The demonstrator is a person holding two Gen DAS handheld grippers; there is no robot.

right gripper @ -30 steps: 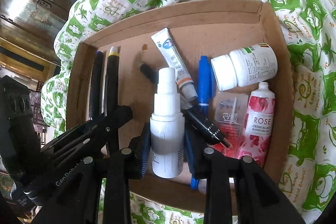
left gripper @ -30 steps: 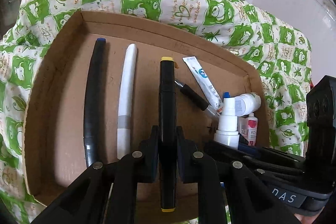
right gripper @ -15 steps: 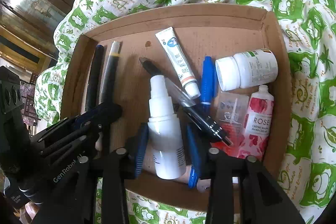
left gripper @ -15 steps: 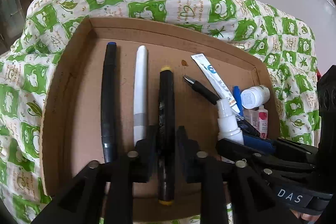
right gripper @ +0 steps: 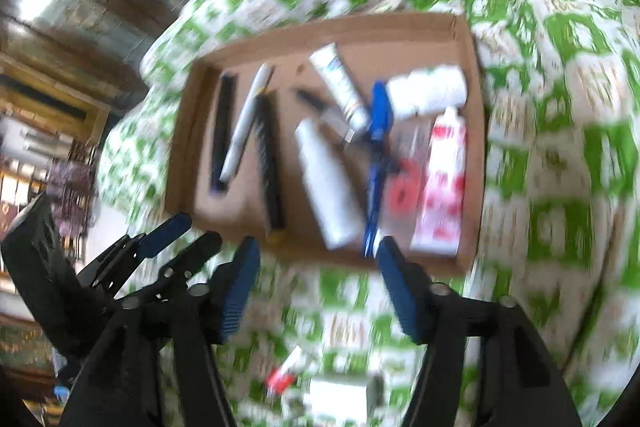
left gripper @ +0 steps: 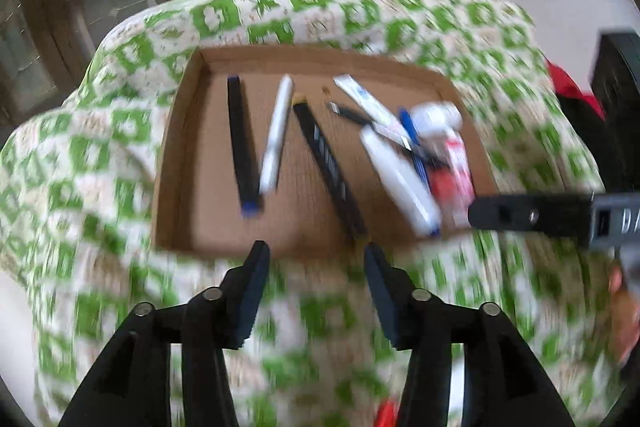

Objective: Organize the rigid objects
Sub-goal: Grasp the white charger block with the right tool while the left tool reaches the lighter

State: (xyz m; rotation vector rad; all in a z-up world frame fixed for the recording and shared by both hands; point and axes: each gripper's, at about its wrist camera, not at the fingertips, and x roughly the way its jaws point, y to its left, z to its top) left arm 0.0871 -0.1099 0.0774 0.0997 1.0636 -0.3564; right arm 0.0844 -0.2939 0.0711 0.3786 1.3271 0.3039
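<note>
Both claws gape empty: left claw [left gripper: 316, 253]; right claw [right gripper: 318, 249]; each hangs over the green-checked cloth [right gripper: 560, 107], just short of the cardboard tray [left gripper: 176, 163]; inside it lie three long markers [left gripper: 242, 143], one white spray bottle [right gripper: 326, 179], one blue pen [right gripper: 378, 151], two tubes [right gripper: 442, 183], one pill bottle [right gripper: 428, 91]; blur smears the labels.

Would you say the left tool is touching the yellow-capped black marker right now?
Apart: the left wrist view shows the left tool open over cloth, the black marker lying in the tray.
</note>
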